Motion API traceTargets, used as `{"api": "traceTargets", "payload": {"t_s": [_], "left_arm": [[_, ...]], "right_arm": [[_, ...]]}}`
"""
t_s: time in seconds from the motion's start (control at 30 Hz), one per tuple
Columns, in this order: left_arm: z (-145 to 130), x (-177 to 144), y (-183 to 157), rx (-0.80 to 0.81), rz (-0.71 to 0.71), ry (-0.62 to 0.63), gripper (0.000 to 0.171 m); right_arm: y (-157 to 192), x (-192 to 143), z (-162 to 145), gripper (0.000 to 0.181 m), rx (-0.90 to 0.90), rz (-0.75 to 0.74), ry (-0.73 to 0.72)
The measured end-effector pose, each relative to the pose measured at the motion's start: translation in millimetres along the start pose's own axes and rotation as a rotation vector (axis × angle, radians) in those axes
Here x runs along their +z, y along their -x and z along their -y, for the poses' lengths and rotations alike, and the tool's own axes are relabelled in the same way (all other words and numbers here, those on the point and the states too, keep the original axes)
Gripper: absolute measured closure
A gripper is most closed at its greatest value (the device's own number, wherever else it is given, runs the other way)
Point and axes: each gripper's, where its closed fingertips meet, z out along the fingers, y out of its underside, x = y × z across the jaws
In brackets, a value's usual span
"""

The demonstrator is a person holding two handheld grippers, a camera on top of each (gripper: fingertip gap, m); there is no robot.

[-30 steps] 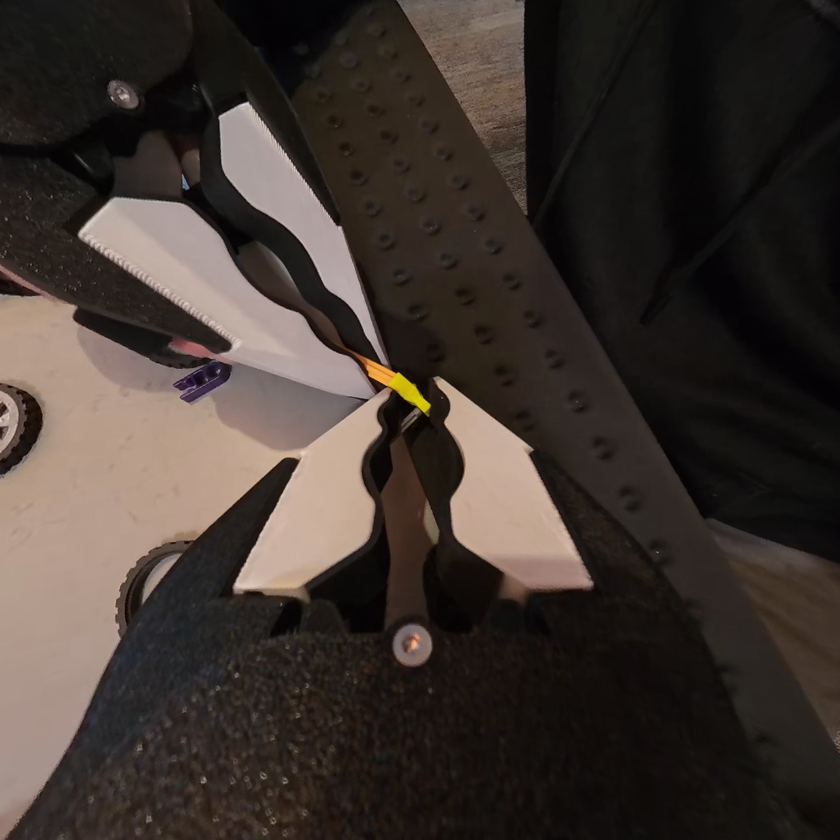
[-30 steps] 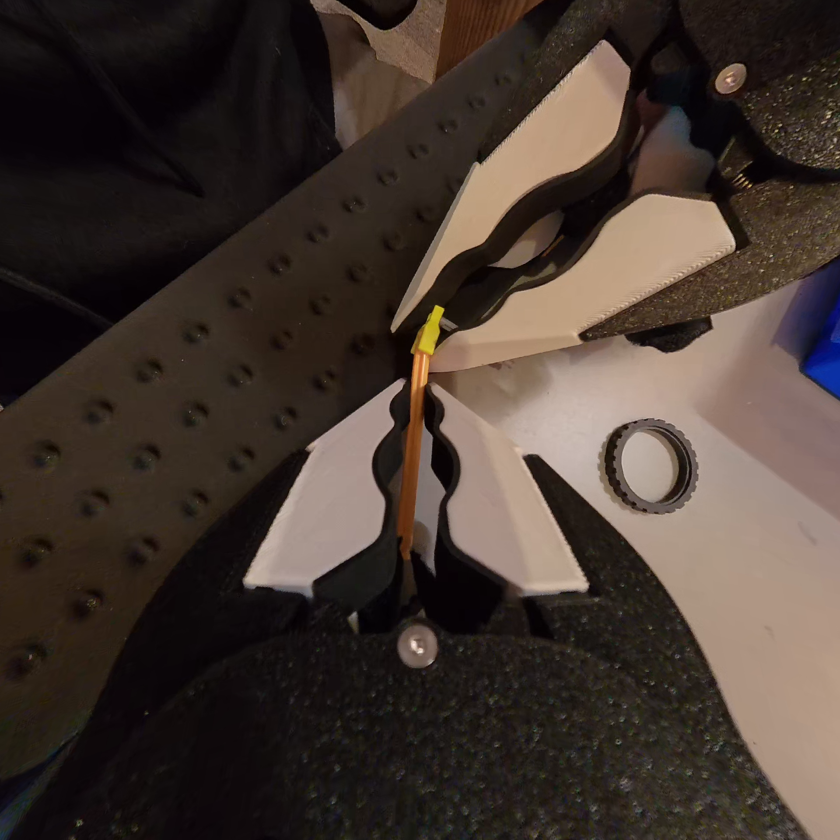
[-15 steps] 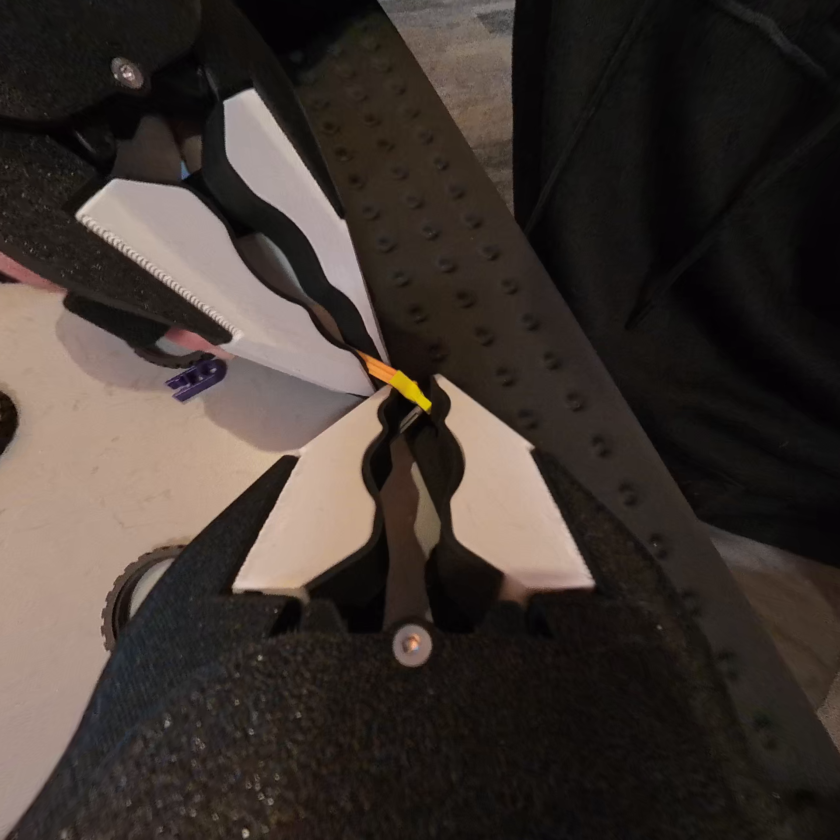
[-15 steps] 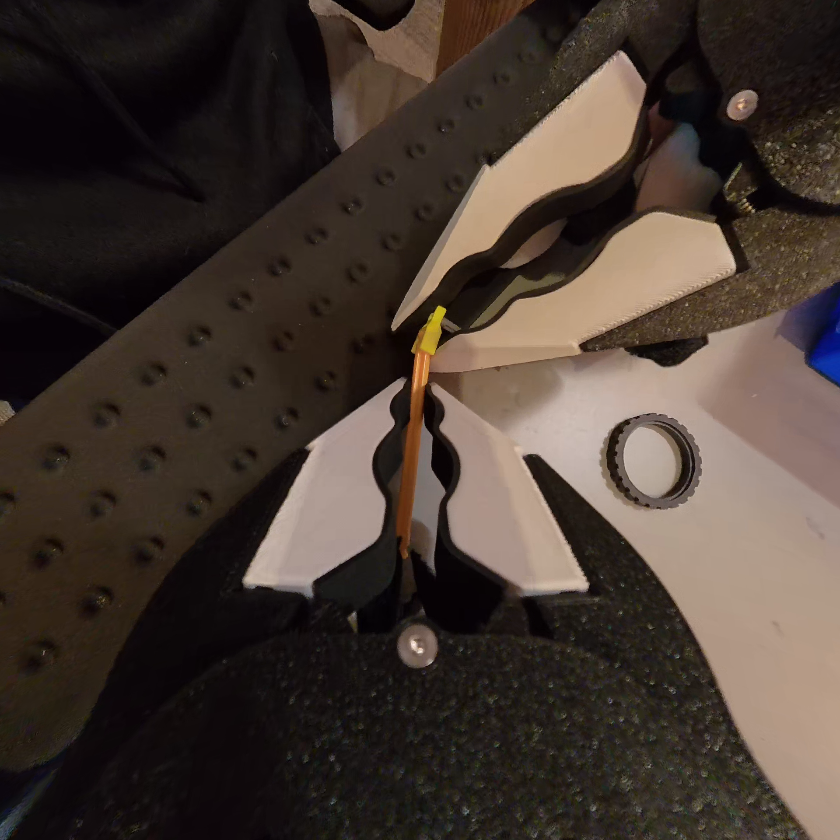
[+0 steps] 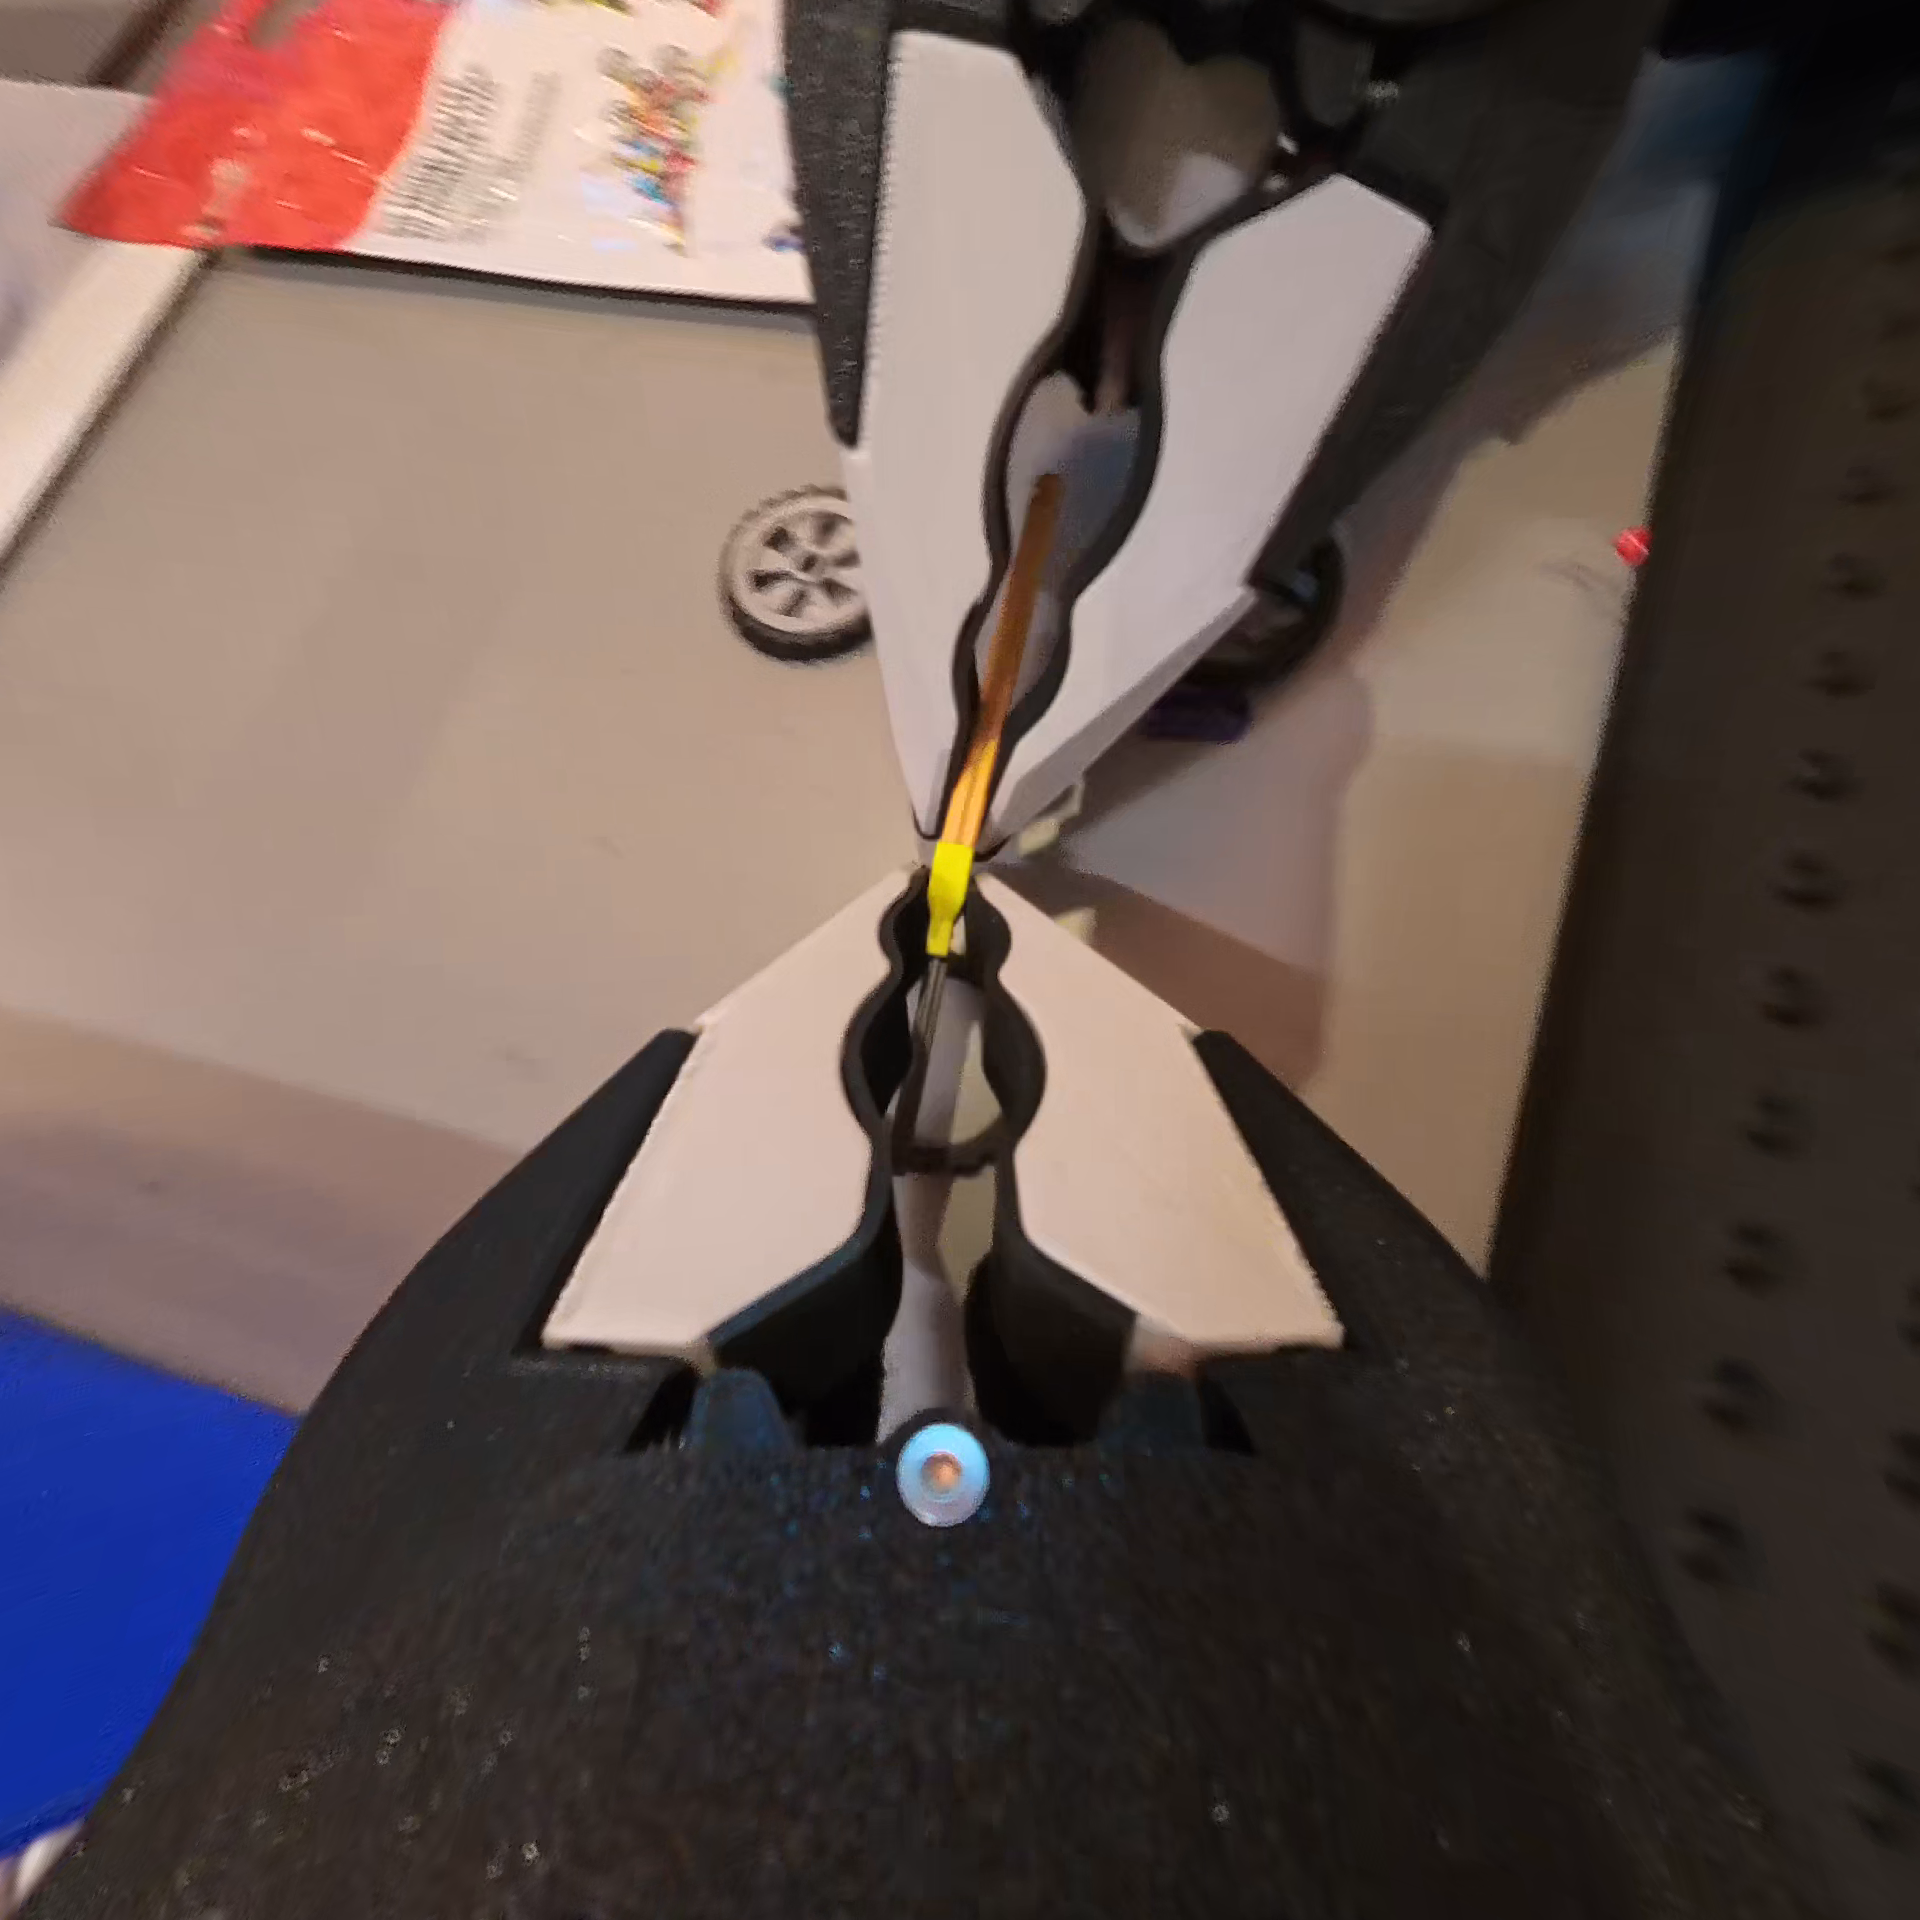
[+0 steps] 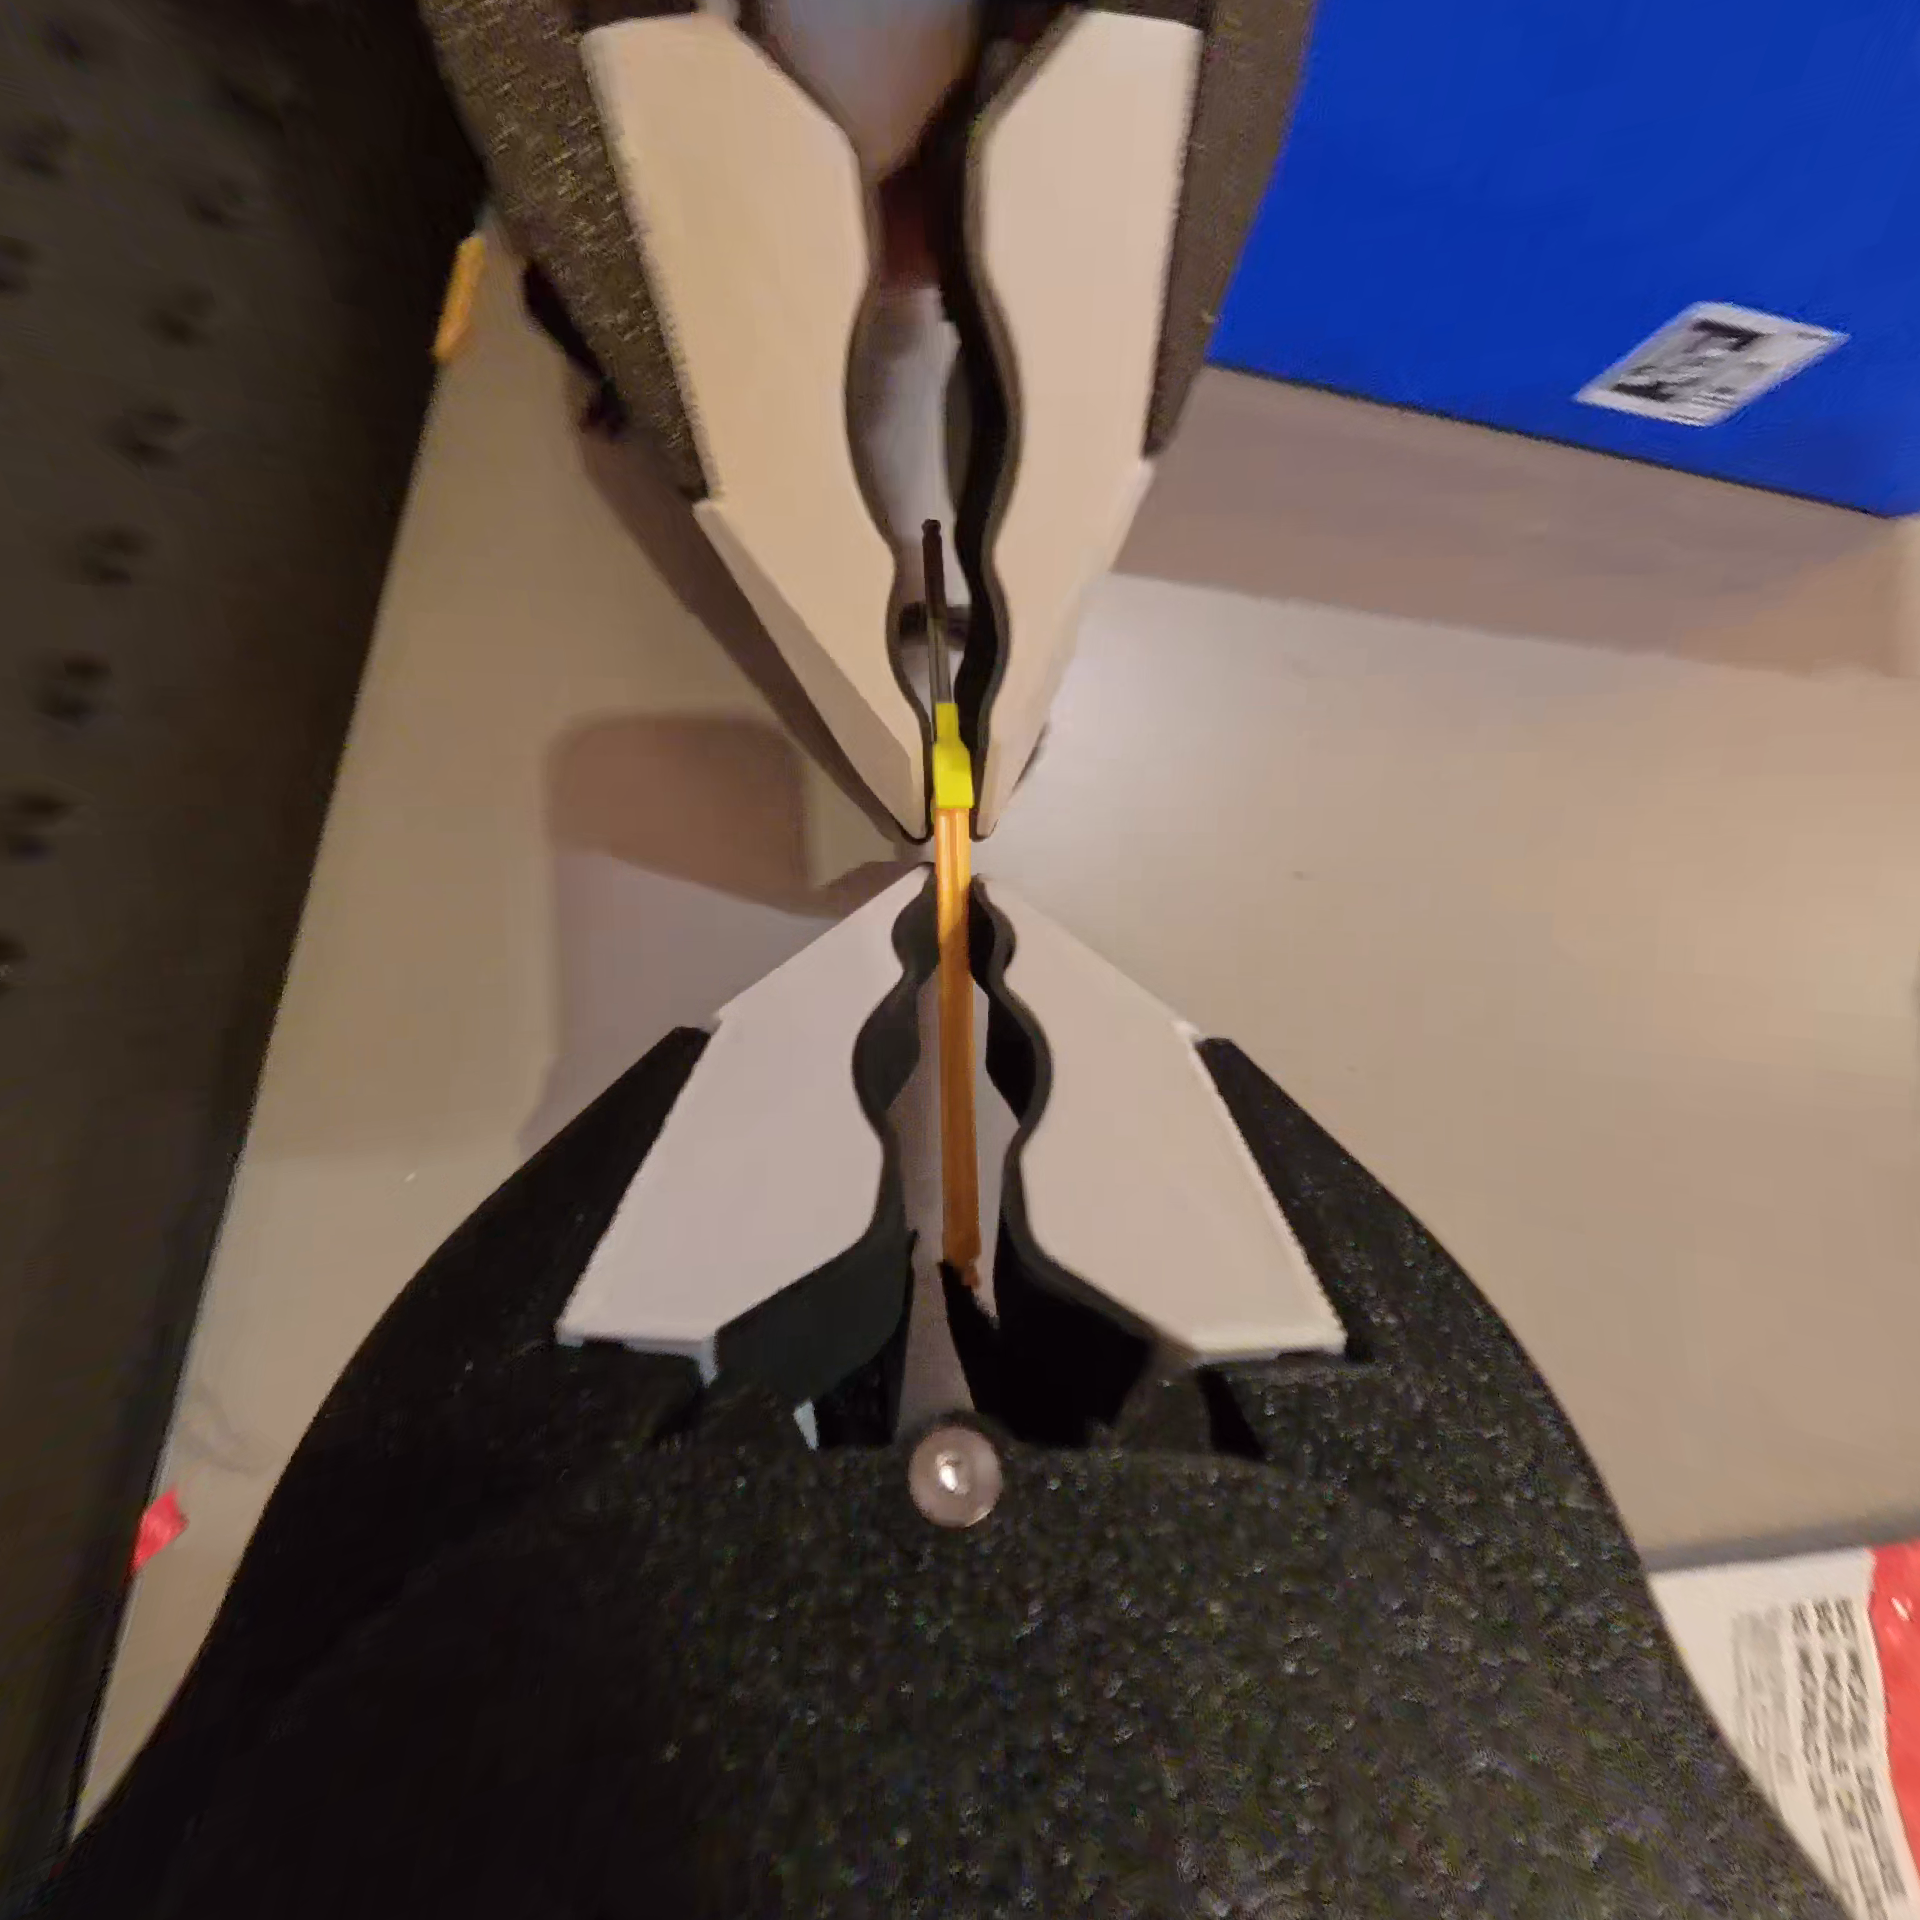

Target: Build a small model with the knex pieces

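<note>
Orange rod (image 6: 956, 1049) between both tools' tips.

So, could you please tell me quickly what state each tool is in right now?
Left tool: closed on the yellow connector.
Right tool: closed on the orange rod.

A: What's at the frame's centre?

B: The left gripper (image 5: 943, 914), tips closed on a yellow piece (image 5: 947, 891) with a thin black pin (image 5: 928, 1023) running back between its fingers.

A: And above it?

B: The right gripper (image 5: 961, 821), tip to tip with the left, clamped on an orange rod (image 5: 1003, 675) that meets the yellow piece.

A: Around them?

B: A pale table (image 5: 416, 727), a grey wheel (image 5: 795, 571) just left of the right gripper, a purple part (image 5: 1195, 717) to its right, a red-and-white sheet (image 5: 416, 135) upper left, a black studded strip (image 5: 1766, 935) down the right edge.
</note>
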Motion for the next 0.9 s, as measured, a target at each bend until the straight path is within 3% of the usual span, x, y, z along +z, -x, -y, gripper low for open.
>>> {"api": "traceTargets", "payload": {"t_s": [0.43, 0.57, 0.9], "left_arm": [[21.1, -7.8, 38.3, 0.065, 0.314, -0.018, 0.166], [26.0, -14.0, 43.9, 0.072, 0.343, -0.051, 0.155], [26.9, -20.1, 49.9, 0.110, 0.378, -0.054, 0.161]], "right_arm": [[-38.6, -10.8, 10.3, 0.176, 0.126, -0.233, -0.041], [-41.1, -16.1, 13.3, 0.178, 0.115, -0.244, -0.066], [-47.5, -18.2, 9.5, 0.178, 0.108, -0.267, -0.064]]}}
